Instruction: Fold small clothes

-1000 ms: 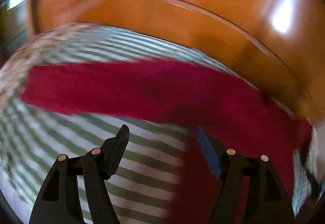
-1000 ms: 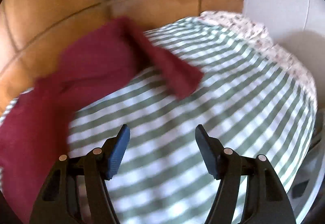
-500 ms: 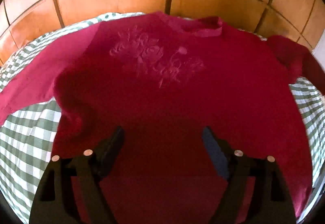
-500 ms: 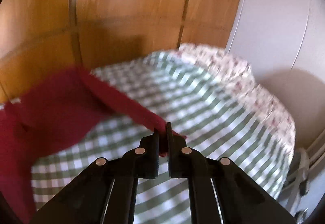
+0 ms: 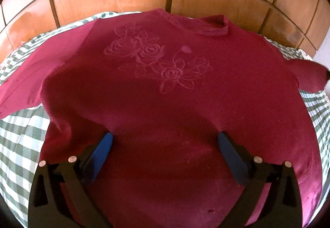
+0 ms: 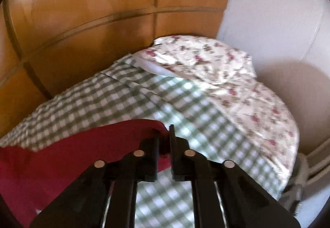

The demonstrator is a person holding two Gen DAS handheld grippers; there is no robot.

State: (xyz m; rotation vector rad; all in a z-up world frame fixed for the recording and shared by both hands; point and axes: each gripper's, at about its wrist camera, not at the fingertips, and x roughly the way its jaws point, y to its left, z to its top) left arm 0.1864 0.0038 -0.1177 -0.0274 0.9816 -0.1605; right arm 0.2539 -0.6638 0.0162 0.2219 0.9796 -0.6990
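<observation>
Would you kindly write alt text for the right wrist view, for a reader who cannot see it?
The right gripper is shut on the end of a dark red shirt sleeve above a green checked bedspread. A floral pillow lies beyond, against wooden panelling and a white wall.

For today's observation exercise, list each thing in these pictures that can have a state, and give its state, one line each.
Red shirt: spread flat, front up, flower print showing, not yet folded.
Right sleeve: end pinched in the right gripper.
Left sleeve: lying out over the checked cover.
Left gripper: jaws wide apart, holding nothing, above the shirt.
Right gripper: jaws shut on the sleeve.
Checked cover: spread over the bed.
Flowered pillow: lying on the bed.
</observation>
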